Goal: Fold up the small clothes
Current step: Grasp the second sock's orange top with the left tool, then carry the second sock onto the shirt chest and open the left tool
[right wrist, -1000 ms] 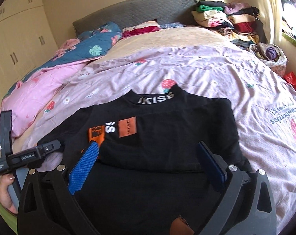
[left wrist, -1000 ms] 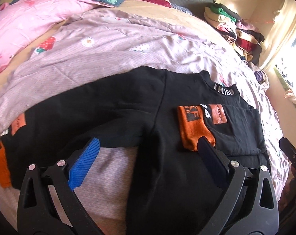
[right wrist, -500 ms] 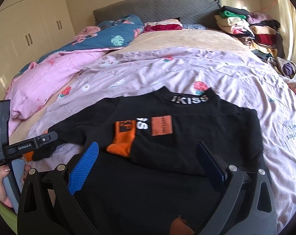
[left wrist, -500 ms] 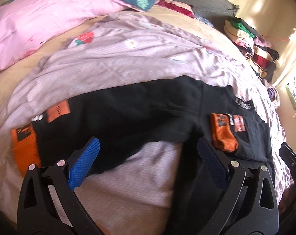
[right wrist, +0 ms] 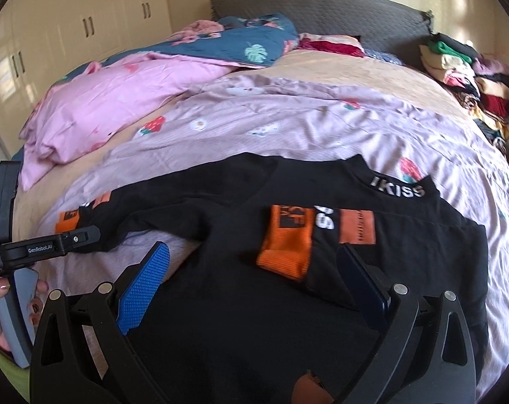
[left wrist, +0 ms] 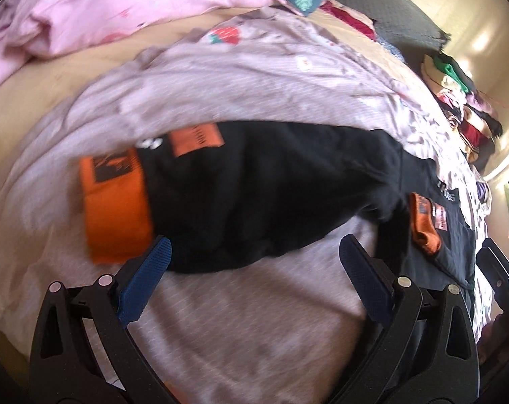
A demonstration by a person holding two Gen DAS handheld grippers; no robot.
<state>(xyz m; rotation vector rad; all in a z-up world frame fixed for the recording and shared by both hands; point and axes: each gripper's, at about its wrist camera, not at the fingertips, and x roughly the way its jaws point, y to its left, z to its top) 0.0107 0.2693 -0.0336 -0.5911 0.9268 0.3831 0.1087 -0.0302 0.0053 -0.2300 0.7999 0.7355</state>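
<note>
Both claws gaping, empty — left claw (left wrist: 254, 262) over outstretched sleeve (left wrist: 254, 195) of black sweatshirt (right wrist: 241, 303), right claw (right wrist: 254, 269) above its folded body.

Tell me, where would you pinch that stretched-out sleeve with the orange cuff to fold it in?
Best guess: grip the orange cuff at the end of the spread sleeve, coming from the outer end of the sleeve with the open left gripper. The cuff is thick and ribbed, lies flat on the bedspread, and its end edge is free, so a finger could slide under it.
</note>
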